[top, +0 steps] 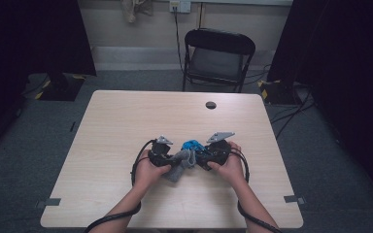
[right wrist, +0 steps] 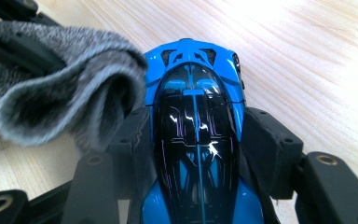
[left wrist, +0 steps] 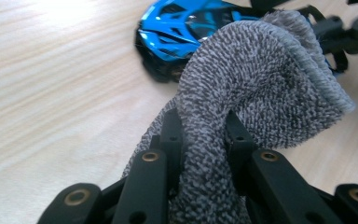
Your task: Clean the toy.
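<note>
A blue and black toy car (right wrist: 196, 121) sits lengthways between the jaws of my right gripper (right wrist: 193, 140), which is shut on its sides. A folded grey cloth (left wrist: 261, 79) is pinched in my left gripper (left wrist: 200, 130), which is shut on it. The cloth's loop lies against the car's side, seen as the grey cloth (right wrist: 70, 93) in the right gripper view. In the high view both grippers meet at the table's middle front, the left gripper (top: 167, 158) and right gripper (top: 209, 154) facing each other with the toy car (top: 192, 144) and cloth (top: 180, 164) between them.
The light wooden table (top: 126, 116) has a small round hole (top: 211, 105) near its far edge. A black folding chair (top: 217, 58) stands beyond the table. Dark curtains hang at both sides, and cables run on the floor at the right.
</note>
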Tool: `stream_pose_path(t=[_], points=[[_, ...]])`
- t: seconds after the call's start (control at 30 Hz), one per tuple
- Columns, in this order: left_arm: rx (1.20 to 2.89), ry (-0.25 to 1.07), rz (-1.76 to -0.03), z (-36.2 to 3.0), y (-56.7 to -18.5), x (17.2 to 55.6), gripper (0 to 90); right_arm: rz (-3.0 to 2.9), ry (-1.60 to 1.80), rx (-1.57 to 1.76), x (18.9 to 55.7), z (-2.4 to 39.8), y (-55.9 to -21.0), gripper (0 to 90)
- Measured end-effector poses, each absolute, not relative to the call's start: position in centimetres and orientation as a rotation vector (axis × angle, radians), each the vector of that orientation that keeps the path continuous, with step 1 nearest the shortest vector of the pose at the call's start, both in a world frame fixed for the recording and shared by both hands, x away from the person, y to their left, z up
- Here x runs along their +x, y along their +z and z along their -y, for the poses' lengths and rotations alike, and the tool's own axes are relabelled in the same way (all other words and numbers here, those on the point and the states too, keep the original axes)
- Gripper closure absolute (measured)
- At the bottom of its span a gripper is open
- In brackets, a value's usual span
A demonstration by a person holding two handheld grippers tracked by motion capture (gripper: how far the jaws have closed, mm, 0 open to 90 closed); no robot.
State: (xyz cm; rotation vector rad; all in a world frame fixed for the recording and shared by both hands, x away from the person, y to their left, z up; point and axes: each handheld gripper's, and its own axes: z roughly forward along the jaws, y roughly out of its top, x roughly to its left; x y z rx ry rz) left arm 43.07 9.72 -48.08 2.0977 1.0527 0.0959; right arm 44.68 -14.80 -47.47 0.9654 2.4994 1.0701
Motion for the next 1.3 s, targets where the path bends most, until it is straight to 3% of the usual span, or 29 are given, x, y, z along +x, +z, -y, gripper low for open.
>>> stream_pose_path(t=[0.73, 1.3], points=[[2.044, 0.214, -1.194, -13.8, -47.3, 45.3, 74.8, -2.501, 1.065, 0.962, 44.6, 14.8, -47.4, 43.6], [2.100, 0.126, -0.975, -12.2, -46.5, 39.7, 73.6, -2.488, 1.070, 0.958, 44.5, 14.8, -47.5, 43.3]])
